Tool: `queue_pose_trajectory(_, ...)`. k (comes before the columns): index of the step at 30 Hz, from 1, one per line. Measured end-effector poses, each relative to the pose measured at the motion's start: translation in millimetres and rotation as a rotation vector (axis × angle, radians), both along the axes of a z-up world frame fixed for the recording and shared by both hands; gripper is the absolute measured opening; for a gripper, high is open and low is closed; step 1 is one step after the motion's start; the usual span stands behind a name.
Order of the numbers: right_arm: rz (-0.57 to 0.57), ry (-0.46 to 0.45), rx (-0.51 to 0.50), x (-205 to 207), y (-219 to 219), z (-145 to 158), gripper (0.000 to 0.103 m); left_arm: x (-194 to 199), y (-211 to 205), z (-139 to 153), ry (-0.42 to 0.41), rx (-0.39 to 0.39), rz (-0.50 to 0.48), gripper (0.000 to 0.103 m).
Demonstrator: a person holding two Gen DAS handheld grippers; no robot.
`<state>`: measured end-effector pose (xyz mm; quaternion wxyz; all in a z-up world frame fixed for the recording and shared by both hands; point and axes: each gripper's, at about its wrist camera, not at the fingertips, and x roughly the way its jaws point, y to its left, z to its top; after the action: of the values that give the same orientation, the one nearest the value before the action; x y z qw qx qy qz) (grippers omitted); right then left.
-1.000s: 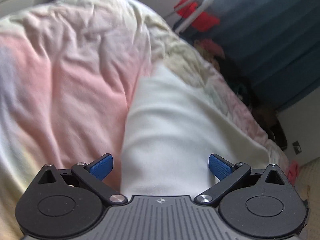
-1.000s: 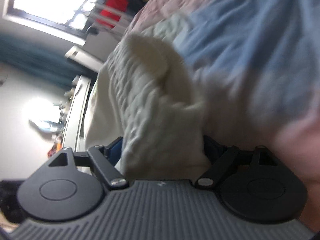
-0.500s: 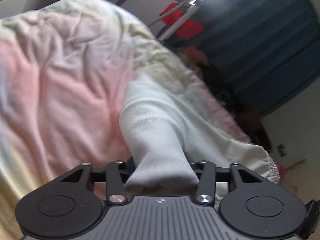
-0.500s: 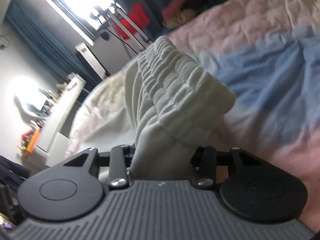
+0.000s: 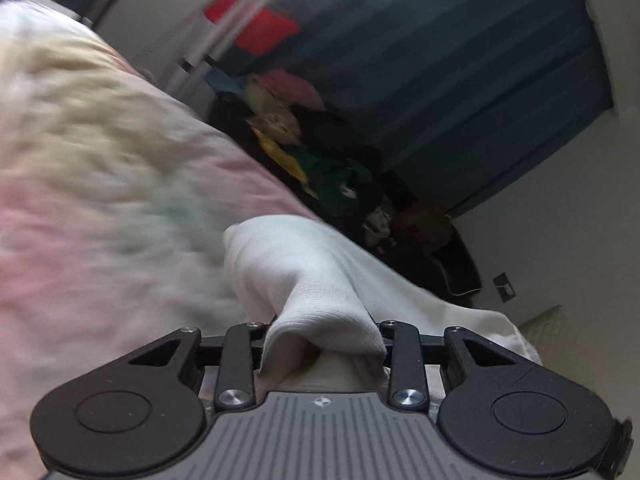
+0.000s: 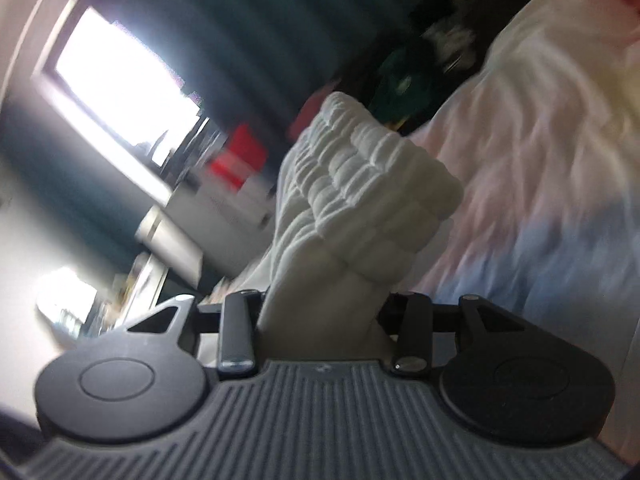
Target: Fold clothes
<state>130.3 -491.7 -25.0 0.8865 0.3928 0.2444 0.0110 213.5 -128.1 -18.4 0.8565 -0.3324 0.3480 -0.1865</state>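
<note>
We had the white garment (image 5: 320,280) pinched at two places, one in each gripper, so that it hung between our hands clear of the bed (image 5: 100,200) instead of lying bunched on it. In the left gripper (image 5: 322,344) the jaws were closing on a smooth, plain-knit fold, the cloth bulging forward out of the pinch. In the right gripper (image 6: 320,312) the jaws were pressed onto the thick gathered band, probably a waistband or cuff, which stood up in ridges just ahead of them. Holding the plain end and the elastic end apart seemed the point: with both ends gripped, the fabric could be stretched flat and laid down straight for the first fold. The pastel quilt of the bed lay below and beside the garment in both views, blurred. A dark heap of clothes (image 5: 328,168) sat beyond the bed's edge against the blue curtain (image 5: 460,80), well away from our work.
</note>
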Motion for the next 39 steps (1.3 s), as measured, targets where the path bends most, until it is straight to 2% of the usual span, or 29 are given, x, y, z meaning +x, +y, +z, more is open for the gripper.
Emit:
queue_pose_trajectory(3,-0.082,0.003,-0.029,35.7,-44.8,-8.4,0.044,50.6,-63.2,-6.5,-0.017,0.046,-0.036,0.034)
queue_pose_trajectory(6,-0.116,0.014,-0.049,64.6,-84.7,-33.6,0.044,90.3,-106.8,-25.5,-0.009,0.08,-0.089,0.034)
queue_pose_trajectory(8,-0.119,0.035,-0.037,77.7,-106.1,-62.3,0.044,102.9,-124.4,-43.4,-0.022,0.107,-0.111,0.034)
queue_pose_trajectory(11,-0.155,0.042,0.075,73.9,-118.8,-120.3,0.045,96.1,-133.2,-74.2,-0.049,0.122,-0.113,0.037)
queue_pose_trajectory(13,-0.215,0.046,0.199,57.8,-120.3,-159.8,0.048,87.5,-133.2,-95.2,-0.048,0.113,-0.104,0.041)
queue_pose_trajectory(15,-0.266,0.052,0.307,40.7,-119.1,-195.0,0.049,76.4,-130.3,-112.8,-0.061,0.154,-0.12,0.043)
queue_pose_trajectory(17,-0.28,0.01,0.348,26.8,-115.0,-217.7,0.049,70.4,-123.4,-131.0,-0.058,0.172,-0.137,0.045)
queue_pose_trajectory(19,-0.279,-0.031,0.317,21.2,-108.7,-226.2,0.049,69.6,-121.1,-135.8,-0.068,0.194,-0.149,0.048)
queue_pose_trajectory(22,-0.275,-0.004,0.26,26.3,-103.8,-219.9,0.053,69.4,-118.7,-140.4,-0.085,0.228,-0.165,0.056)
queue_pose_trajectory(25,-0.287,0.084,0.233,25.1,-102.8,-201.6,0.054,64.8,-122.5,-129.0,-0.072,0.28,-0.182,0.059)
queue_pose_trajectory(28,-0.307,0.167,0.174,14.1,-97.3,-176.2,0.054,44.2,-128.3,-104.4,-0.094,0.419,-0.174,0.075)
queue_pose_trajectory(30,-0.307,0.202,0.111,2.3,-89.6,-157.0,0.054,22.0,-130.8,-86.3,-0.126,0.494,-0.162,0.079)
queue_pose_trajectory(33,-0.249,0.205,-0.001,-22.9,-73.5,-129.1,0.055,-7.8,-130.6,-58.5,-0.166,0.524,-0.172,0.08)
queue_pose_trajectory(39,-0.165,0.127,-0.195,-77.6,-30.8,-56.4,0.055,-78.3,-126.9,6.7,-0.296,0.571,-0.205,0.083)
